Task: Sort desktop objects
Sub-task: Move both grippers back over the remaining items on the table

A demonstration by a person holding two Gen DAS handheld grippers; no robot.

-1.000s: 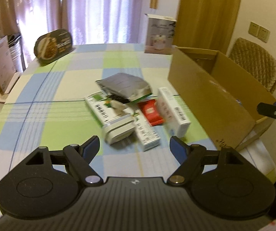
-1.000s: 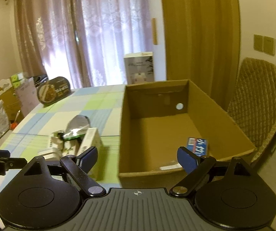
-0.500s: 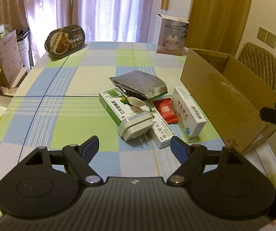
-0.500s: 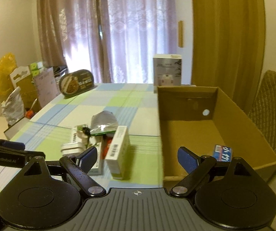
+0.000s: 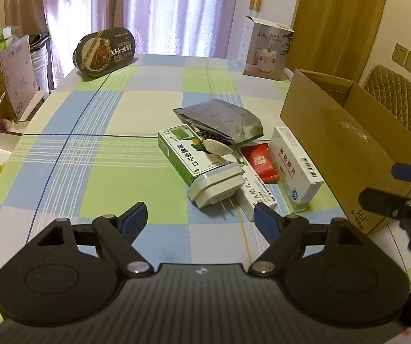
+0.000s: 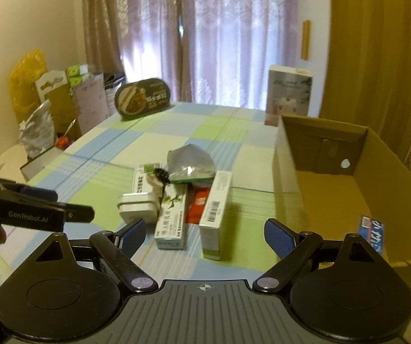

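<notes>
The left tool hangs above the near side of the worktop. Its two blue fingers are wide apart and hold nothing. The right tool is the same: its fingers are far apart and empty. It hangs over the near edge, between the pile of things and the cardboard box.

The worktop has a cloth with green, blue and cream squares. A small pile of things lies near the middle, just to the left of the cardboard box. In the pile is a green and white box lying flat. A silver bag rests on its far end. A little white spoon lies on the green and white box. A white plug sits at the near end, with its metal pins pointing toward the left tool. Beside the plug lies a long thin white box. A red packet lies next to it. A white box with a barcode stands on its long side, closest to the cardboard box.

The cardboard box is open at the top. A blue packet lies inside it, near the front corner.

At the far end of the worktop stand a dark oval food tub on its edge and a white carton.
</notes>
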